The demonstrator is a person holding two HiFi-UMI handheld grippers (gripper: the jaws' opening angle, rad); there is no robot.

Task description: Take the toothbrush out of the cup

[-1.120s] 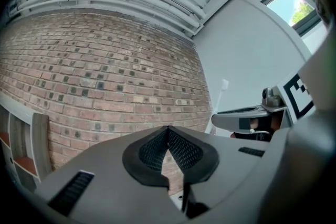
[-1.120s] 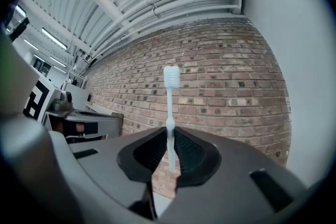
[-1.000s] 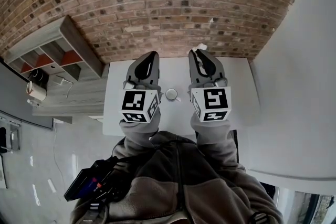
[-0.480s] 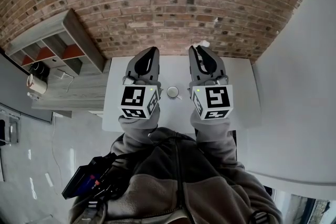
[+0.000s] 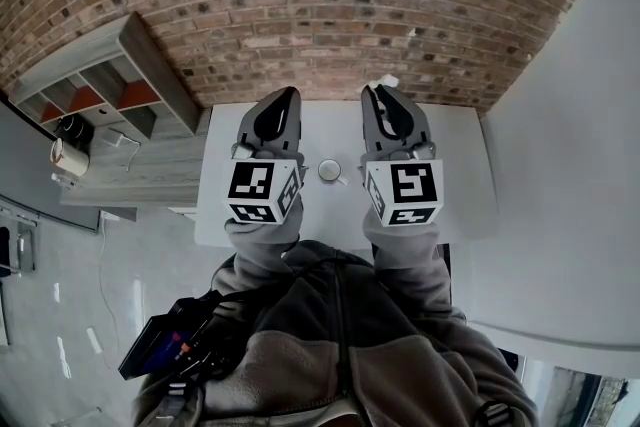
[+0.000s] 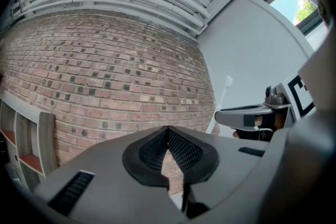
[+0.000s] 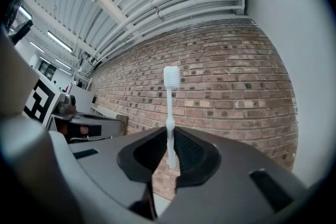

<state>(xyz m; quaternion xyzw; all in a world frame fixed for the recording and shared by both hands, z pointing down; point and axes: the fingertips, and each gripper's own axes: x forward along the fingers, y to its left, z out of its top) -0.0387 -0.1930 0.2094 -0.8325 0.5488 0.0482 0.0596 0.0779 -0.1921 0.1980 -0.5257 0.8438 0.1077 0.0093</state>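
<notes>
My right gripper is shut on the white toothbrush, which stands upright out of the jaws with its bristle head on top. In the head view that gripper is raised over the white table, and the toothbrush head shows just past its tip. The white cup stands on the table between the two grippers and below them, with nothing showing in it. My left gripper hovers left of the cup; its jaws are shut with nothing between them.
A brick wall runs behind the table. A grey shelf unit with open compartments stands to the left, and a white wall closes the right side. From the left gripper view the right gripper and toothbrush show at right.
Both grippers have risen slightly and the toothbrush has gone up a little with the right one. The cup has not moved.
</notes>
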